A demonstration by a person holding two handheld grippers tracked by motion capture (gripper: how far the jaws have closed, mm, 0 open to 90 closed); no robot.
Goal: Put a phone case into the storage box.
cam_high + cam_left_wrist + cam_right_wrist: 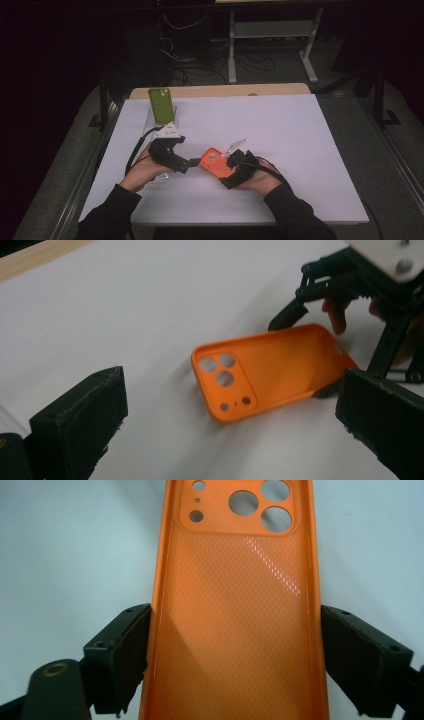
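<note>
Green phone case (161, 104) propped upright in a clear stand (150, 122) at the far left of a white table (280, 130); wooden edge (225, 90) behind, cables (200, 70) on the floor beyond.

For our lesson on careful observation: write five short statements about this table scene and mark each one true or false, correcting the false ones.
1. The right tongs grip the orange phone case by its long edges. True.
2. The orange case lies with its hollow inside facing up. True.
3. The left tongs are clamped on the orange case. False: they stand open, apart from it.
4. The green phone case lies flat on the table. False: it stands upright.
5. The table is covered in white. True.
</note>
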